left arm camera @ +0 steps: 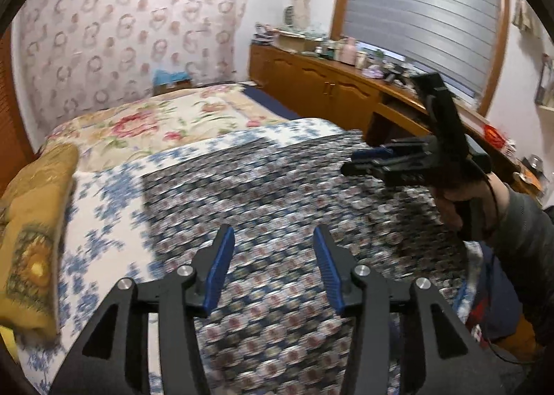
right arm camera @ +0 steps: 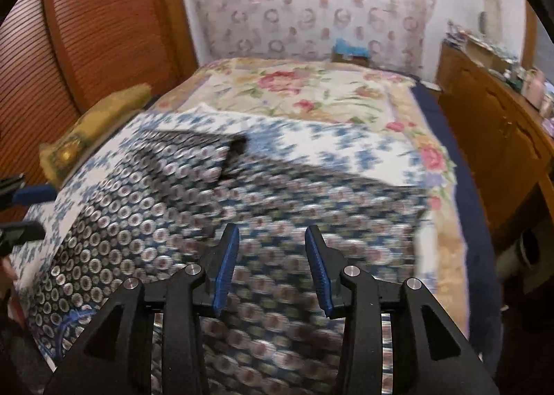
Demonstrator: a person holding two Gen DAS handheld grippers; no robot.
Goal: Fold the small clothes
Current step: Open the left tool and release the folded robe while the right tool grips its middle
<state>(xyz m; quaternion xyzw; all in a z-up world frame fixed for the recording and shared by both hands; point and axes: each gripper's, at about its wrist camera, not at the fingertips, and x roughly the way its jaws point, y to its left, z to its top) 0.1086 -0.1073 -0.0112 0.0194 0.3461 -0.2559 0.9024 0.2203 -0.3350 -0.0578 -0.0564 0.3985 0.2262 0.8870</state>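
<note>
Navy cloth [right arm camera: 263, 194] with pale roundels, flat on bed [right arm camera: 311, 90] | long axis across the bed, far corner folded over | left gripper [left arm camera: 273, 265] part-open, empty | right gripper [right arm camera: 271, 265] part-open, empty

left wrist: down over bed [left arm camera: 104, 187] | right wrist: same bed, close
</note>
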